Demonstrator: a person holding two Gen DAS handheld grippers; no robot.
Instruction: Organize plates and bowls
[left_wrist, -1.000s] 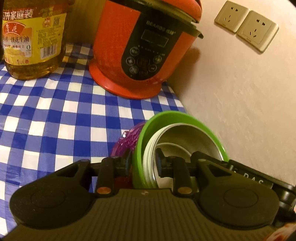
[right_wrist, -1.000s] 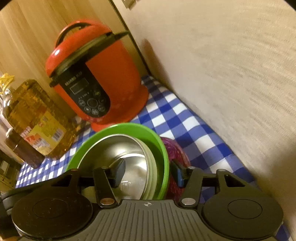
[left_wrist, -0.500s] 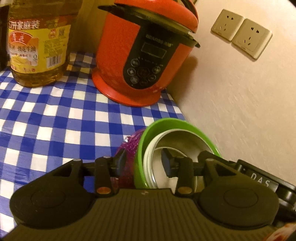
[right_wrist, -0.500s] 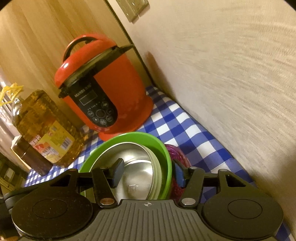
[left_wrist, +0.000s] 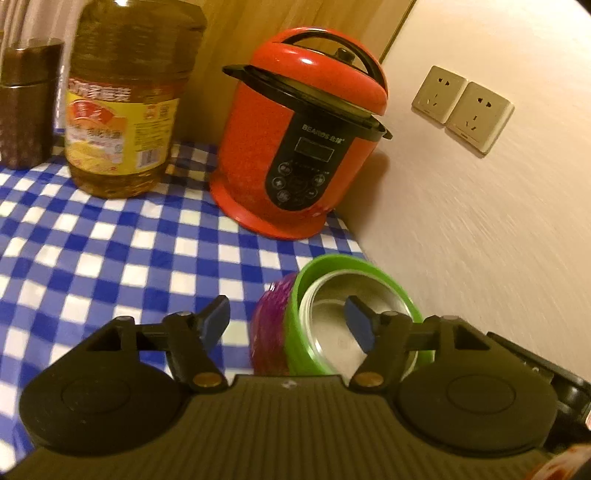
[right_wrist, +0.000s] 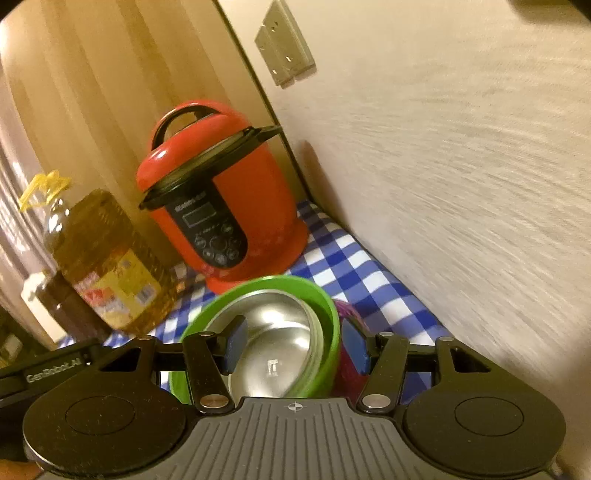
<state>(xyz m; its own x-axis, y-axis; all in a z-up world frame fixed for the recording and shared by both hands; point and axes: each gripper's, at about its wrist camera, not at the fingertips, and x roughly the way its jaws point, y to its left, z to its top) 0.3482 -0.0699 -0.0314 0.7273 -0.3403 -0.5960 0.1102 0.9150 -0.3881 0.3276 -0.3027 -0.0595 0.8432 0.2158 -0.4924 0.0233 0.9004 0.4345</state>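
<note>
Left tongs (left_wrist: 286, 315): jaws opening, straddling the near rim of the green bowl (left_wrist: 295, 325) without pressing it. Right tongs (right_wrist: 291, 341): about half open, one pad inside the bowl stack, one outside the green rim, apparently not pressing; nothing held. The release step appears in hand; the next move calls for clearing both tongs from the rims. The green bowl nests a steel bowl (right_wrist: 280, 354), with a purple bowl (left_wrist: 267, 332) against it, on the checked counter (left_wrist: 110, 251) beside the wall, near the red pressure cooker (left_wrist: 299, 147).
</note>
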